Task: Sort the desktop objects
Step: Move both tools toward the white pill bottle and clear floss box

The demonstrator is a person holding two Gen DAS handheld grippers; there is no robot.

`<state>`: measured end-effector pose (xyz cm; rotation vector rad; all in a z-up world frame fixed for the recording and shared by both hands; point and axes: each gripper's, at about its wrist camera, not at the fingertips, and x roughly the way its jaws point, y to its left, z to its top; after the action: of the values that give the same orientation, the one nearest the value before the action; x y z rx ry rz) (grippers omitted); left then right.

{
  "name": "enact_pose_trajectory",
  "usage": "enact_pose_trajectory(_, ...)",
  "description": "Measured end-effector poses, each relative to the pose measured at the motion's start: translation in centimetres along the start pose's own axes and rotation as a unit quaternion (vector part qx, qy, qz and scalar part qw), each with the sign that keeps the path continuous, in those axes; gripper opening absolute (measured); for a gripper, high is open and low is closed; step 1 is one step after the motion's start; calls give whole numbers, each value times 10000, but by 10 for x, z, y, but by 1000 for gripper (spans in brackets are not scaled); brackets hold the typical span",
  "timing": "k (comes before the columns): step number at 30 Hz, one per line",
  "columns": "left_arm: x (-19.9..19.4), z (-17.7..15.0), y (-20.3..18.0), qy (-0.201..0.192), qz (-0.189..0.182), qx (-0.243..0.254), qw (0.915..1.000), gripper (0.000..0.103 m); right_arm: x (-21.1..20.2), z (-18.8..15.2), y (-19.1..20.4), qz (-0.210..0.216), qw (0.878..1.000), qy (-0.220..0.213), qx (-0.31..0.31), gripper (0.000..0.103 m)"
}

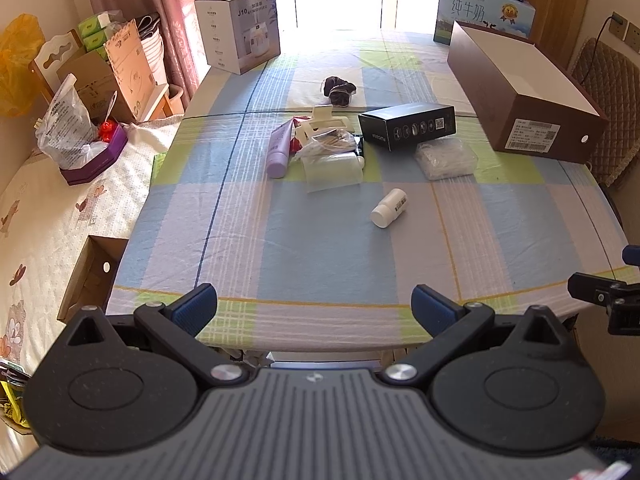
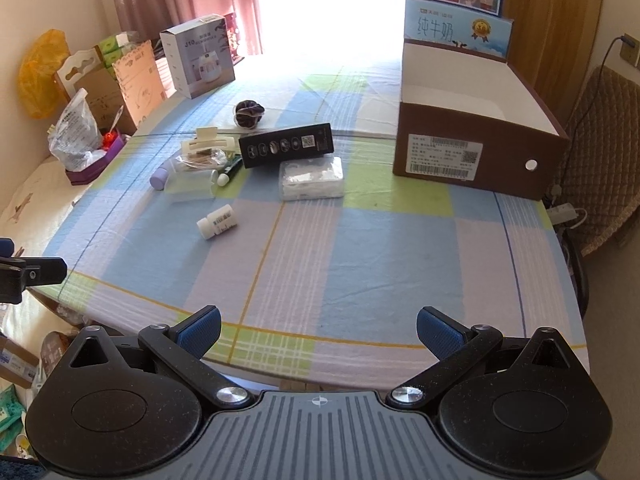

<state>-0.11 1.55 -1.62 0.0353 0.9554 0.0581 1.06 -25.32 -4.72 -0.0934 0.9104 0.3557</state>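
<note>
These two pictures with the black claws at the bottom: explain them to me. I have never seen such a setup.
There is no robot here. A person holds a two-finger gripper in each hand, and a wide-angle camera on each looks forward along its fingers. One picture comes from the left gripper, the other from the right gripper. Both are open and hold nothing.

Ahead is a table under a checked cloth. On it lie a small white bottle, a black box, a white packet, a purple tube, a cream hair clip, a clear container and a dark hair tie. At the right stands an open brown box, which looks empty from here and may be for sorting.
</note>
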Motion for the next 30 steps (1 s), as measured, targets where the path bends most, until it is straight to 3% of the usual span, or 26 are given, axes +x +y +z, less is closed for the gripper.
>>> enact_pose_trajectory(30, 11, 10, -7, 112, -139, -207, 9996, 102, 25, 24, -12, 434, 9987, -39, -273, 101)
